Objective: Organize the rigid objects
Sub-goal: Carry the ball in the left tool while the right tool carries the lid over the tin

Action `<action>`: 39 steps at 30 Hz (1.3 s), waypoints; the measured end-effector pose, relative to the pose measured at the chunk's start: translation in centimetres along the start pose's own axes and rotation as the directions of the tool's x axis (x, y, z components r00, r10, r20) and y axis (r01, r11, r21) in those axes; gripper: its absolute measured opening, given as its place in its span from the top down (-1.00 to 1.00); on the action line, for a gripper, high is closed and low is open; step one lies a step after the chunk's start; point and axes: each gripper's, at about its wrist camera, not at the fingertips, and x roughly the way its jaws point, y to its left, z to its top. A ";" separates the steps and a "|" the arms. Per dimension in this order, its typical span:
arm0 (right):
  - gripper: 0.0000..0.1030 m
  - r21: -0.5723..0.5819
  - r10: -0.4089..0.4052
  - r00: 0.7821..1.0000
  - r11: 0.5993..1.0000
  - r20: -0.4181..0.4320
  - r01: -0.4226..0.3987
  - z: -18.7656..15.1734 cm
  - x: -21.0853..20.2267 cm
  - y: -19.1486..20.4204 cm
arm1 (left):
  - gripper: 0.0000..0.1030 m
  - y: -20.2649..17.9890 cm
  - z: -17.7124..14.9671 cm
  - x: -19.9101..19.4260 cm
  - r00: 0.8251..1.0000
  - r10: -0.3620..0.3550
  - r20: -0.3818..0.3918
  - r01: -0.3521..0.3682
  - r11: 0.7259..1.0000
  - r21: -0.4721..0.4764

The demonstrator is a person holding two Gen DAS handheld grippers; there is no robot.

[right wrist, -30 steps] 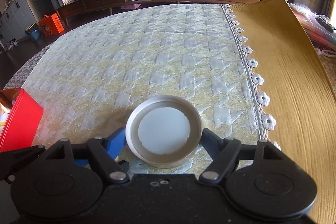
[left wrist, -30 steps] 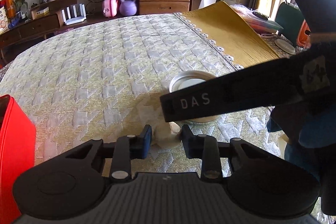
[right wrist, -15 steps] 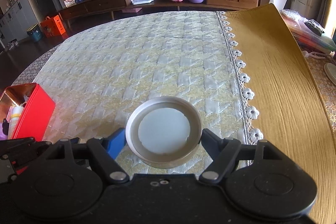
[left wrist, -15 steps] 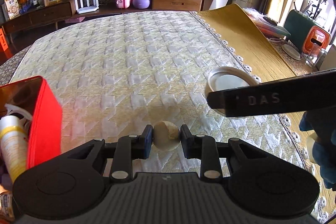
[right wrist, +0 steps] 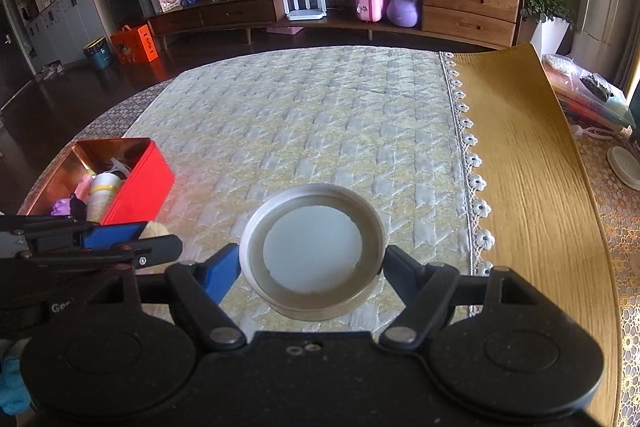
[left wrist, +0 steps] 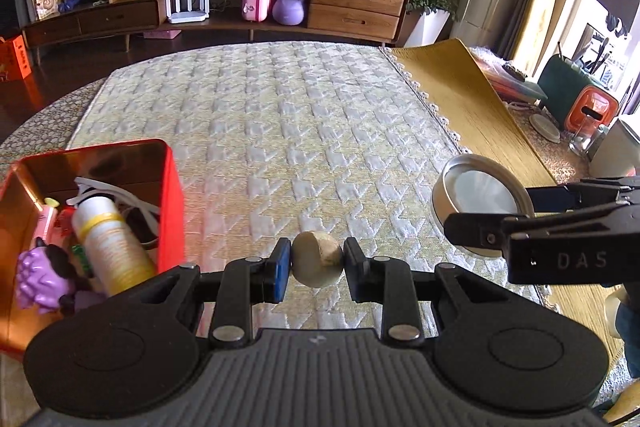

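My left gripper [left wrist: 316,265] is shut on a small beige rounded object [left wrist: 317,264] and holds it above the quilted cloth, just right of the red tin box [left wrist: 170,195]. The box holds a white-and-yellow bottle [left wrist: 110,243], a purple toy [left wrist: 36,279] and other small items. My right gripper [right wrist: 312,263] is shut on a round silver metal lid [right wrist: 312,251], held level above the cloth. The lid also shows in the left wrist view [left wrist: 480,195]. The left gripper appears in the right wrist view [right wrist: 132,239], low left, next to the box [right wrist: 136,183].
The table carries a pale quilted cloth [left wrist: 280,131] and a yellow mat [right wrist: 532,187] with a lace edge on the right. An orange-and-green container [left wrist: 580,103] and a small dish [left wrist: 544,127] stand at the far right. A sideboard lines the back wall.
Both grippers have risen and drawn back from the cloth with their objects. The left gripper has shifted left, so the open red box and its contents have come into view.
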 end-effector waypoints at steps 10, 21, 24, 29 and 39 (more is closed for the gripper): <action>-0.50 -0.075 0.040 0.999 0.996 0.003 -0.040 -0.8 -3.1 4.4 | 0.46 3.2 -0.3 -4.3 1.000 0.007 0.001 -0.007 0.998 -0.060; -0.50 -0.127 0.130 0.991 0.983 -0.009 -0.130 -0.8 -3.9 9.7 | 0.46 8.1 -0.6 -8.3 0.999 0.036 0.015 -0.034 0.993 -0.116; -0.50 -0.147 0.145 0.989 0.978 -0.013 -0.145 -0.7 -3.8 11.2 | 0.46 9.9 -0.5 -8.9 0.998 0.059 0.026 -0.055 0.989 -0.134; -0.50 -0.186 0.160 0.987 0.969 -0.020 -0.161 -0.5 -3.0 13.7 | 0.46 13.0 -0.3 -9.4 0.994 0.101 0.034 -0.094 0.981 -0.167; -0.50 -0.273 0.162 0.986 0.947 -0.042 -0.168 -0.3 0.1 19.0 | 0.46 18.0 1.3 -7.5 0.983 0.180 0.026 -0.172 0.967 -0.189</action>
